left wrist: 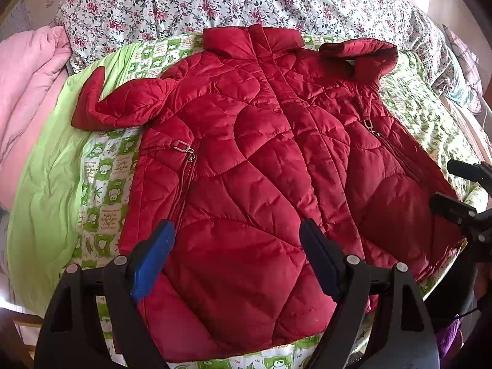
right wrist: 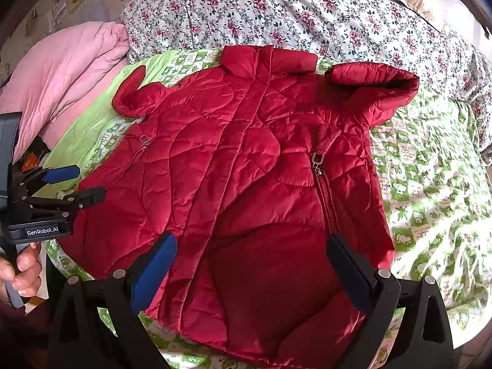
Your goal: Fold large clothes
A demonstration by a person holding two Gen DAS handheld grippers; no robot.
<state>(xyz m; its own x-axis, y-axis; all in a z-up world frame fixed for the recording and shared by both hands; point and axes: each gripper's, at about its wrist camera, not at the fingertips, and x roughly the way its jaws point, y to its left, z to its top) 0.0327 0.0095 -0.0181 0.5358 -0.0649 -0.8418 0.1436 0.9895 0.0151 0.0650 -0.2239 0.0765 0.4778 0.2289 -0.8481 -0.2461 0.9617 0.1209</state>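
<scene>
One red jacket [left wrist: 246, 160], two tools [left wrist: 236, 252] [right wrist: 250, 264]

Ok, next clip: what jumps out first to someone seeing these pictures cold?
A shiny red quilted jacket lies spread front-up in the middle of the bed, collar at the far end and both sleeves bent inward. It rests on a green-and-white cartoon-print blanket, with a floral quilt behind and a pink duvet at the left. Both open grippers, left gripper and right gripper, hover over its hem.
</scene>
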